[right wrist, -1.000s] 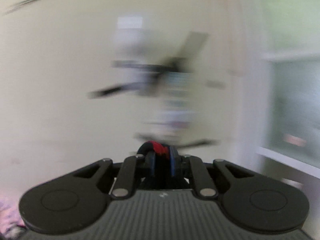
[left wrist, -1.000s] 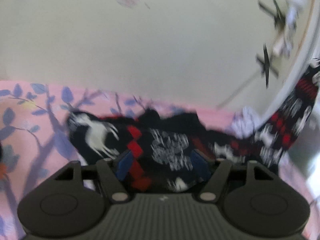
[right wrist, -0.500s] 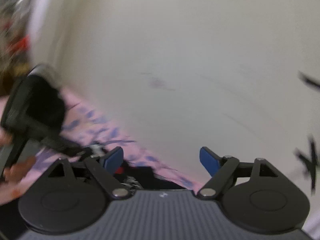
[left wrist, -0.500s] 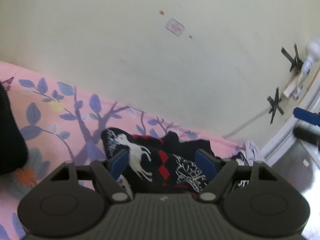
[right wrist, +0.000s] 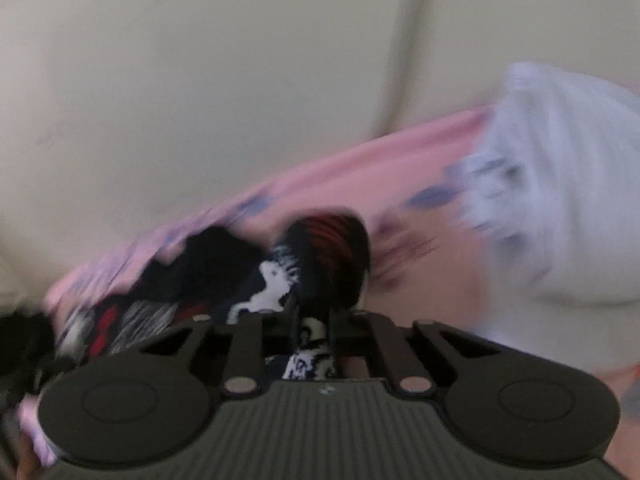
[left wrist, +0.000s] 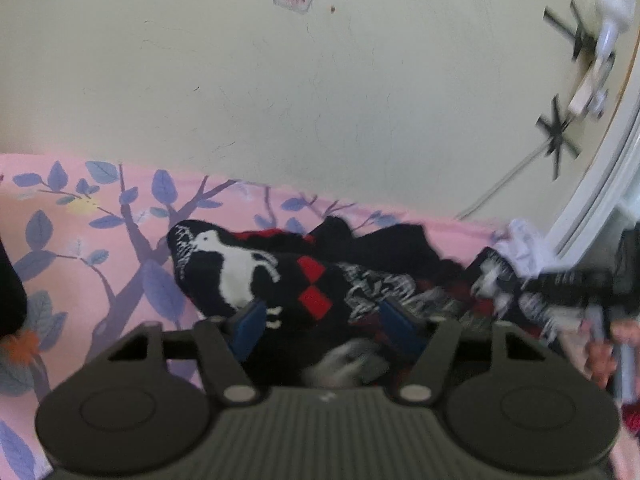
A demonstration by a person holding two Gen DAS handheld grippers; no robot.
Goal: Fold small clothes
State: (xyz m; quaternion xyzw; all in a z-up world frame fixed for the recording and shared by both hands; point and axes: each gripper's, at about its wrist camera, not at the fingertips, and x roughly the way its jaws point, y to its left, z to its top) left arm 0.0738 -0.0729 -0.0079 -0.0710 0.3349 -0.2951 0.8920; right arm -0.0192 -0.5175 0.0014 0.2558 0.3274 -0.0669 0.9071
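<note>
A black, red and white patterned sock [left wrist: 280, 280] lies crumpled on the pink leaf-print sheet [left wrist: 80, 240] near the cream wall [left wrist: 280, 100], between two hand-held grippers. The left gripper [left wrist: 324, 320] hangs over the sock's middle, its blue pads [left wrist: 250, 322] spread wide and gripping nothing. The right gripper [right wrist: 314, 320] is pressed together on one end of the sock [right wrist: 320, 248], the knit bunched between its fingers. Motion blur smears the right view, so the white heap [right wrist: 560, 208] beside it is probably another garment. For a clean fold, the pinched end should be drawn taut and laid flat over the other end, the left gripper pinning the middle so the sock does not drag.
</note>
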